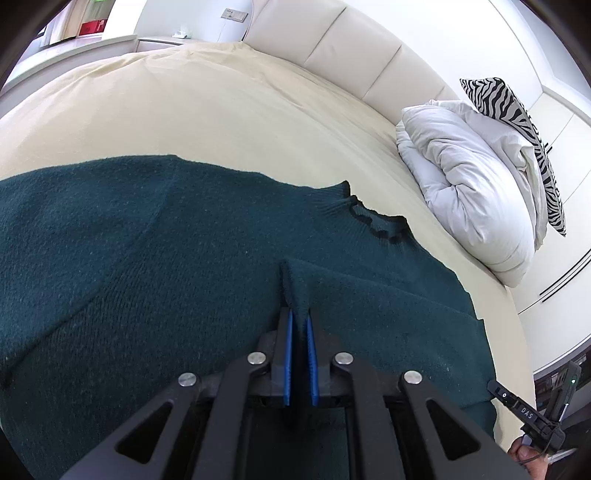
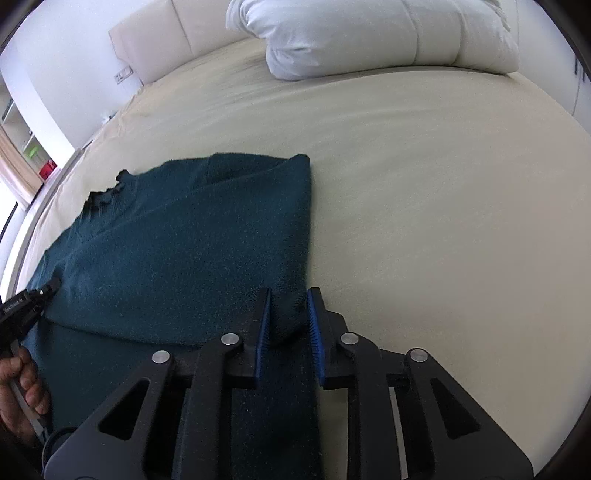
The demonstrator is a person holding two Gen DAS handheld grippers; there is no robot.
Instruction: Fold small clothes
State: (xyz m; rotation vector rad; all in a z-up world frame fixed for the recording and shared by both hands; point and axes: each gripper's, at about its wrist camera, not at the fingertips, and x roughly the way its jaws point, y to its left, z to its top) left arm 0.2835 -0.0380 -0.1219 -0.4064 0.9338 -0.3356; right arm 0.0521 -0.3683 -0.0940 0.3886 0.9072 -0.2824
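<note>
A dark teal knit sweater (image 1: 184,251) lies spread on a cream bed sheet (image 1: 207,107), its ruffled collar (image 1: 376,218) toward the headboard. My left gripper (image 1: 299,314) is shut on a raised pinch of the sweater's fabric near a folded-over layer. In the right wrist view the sweater (image 2: 192,243) shows a sleeve or side folded across the body. My right gripper (image 2: 290,299) stands at the sweater's right lower edge, its jaws partly apart with a bunched corner of the fabric between the blue pads (image 2: 314,321).
A folded white duvet (image 1: 469,192) and a zebra-print pillow (image 1: 517,125) lie at the bed's right side by the padded headboard (image 1: 332,40). The duvet (image 2: 369,33) lies far ahead in the right wrist view. Bare sheet (image 2: 443,203) lies to the sweater's right.
</note>
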